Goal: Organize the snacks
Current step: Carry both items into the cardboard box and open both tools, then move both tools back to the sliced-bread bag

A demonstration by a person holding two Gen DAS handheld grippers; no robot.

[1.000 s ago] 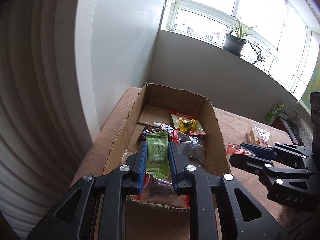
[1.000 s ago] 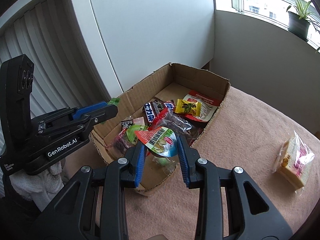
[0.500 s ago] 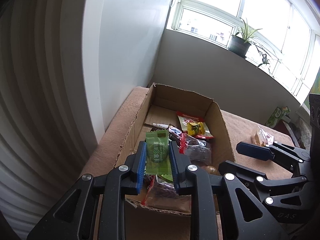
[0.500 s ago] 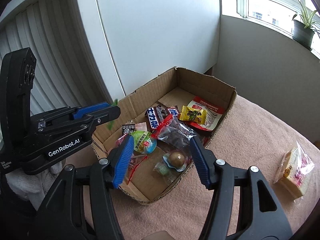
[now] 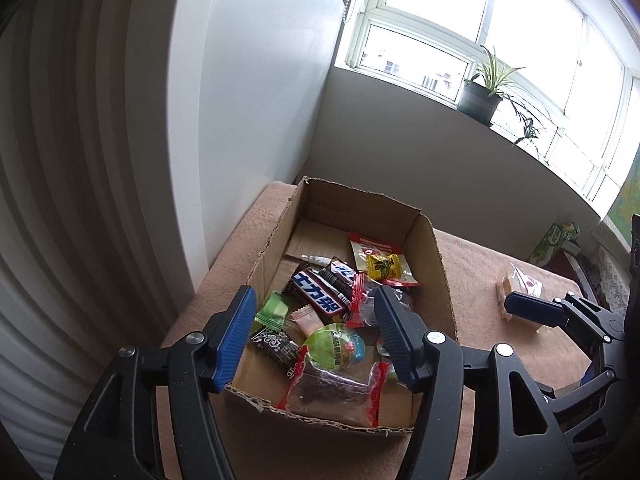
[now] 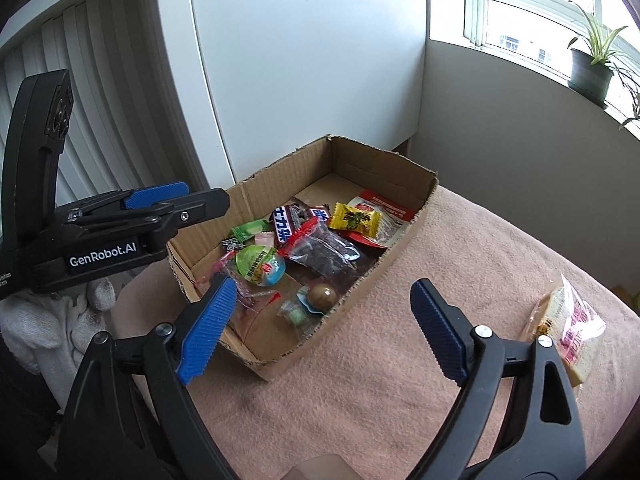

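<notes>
A: One cardboard box [image 6: 404, 236] on the pink-covered tabletop [image 6: 400, 360], snacks piled inside. Bread packet [image 6: 568, 332] lies apart outside.

B: Jaws?

A: Left gripper [image 5: 316, 336] has just opened, empty, green packet [image 5: 274, 312] in the box. Right gripper [image 6: 320, 328] just opened wide, empty.

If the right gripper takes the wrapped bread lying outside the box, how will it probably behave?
The wrapped bread probably squashes easily, since it looks soft inside a loose clear wrapper. The glossy film may slip between the pads. It lies flat on the pink cloth, so rolling seems unlikely.
</notes>
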